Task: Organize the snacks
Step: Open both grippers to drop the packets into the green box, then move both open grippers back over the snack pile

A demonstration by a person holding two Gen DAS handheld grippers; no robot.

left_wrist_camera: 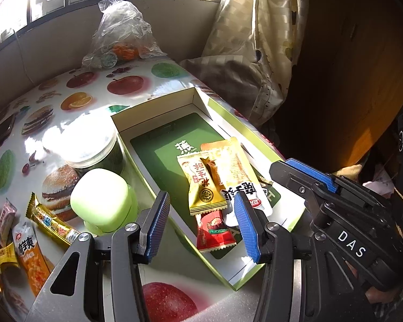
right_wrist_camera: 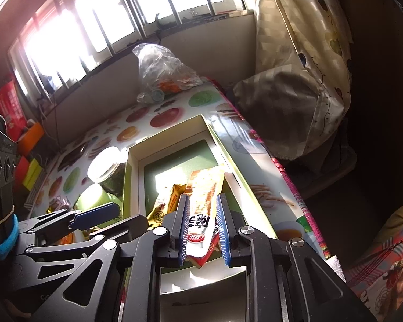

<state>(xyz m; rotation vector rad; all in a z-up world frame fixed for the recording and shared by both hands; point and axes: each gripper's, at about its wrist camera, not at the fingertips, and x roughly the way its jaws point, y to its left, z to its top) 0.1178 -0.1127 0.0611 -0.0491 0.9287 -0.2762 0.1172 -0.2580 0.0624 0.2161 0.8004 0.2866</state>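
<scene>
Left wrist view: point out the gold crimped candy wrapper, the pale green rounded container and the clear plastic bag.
gold crimped candy wrapper (left_wrist_camera: 201,187), left wrist view, middle of its face
pale green rounded container (left_wrist_camera: 99,197), left wrist view, its domed top
clear plastic bag (left_wrist_camera: 121,26), left wrist view, upper crumpled part

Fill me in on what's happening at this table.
A person with a gripper in each hand is sorting snacks into an open box. Several packets already lie in it, a gold packet and an orange packet on top. The left gripper is open above them, gripping nothing. The right gripper straddles the orange packet with its jaws apart. More snacks wait on the table, beside a green cup and a jar.
</scene>
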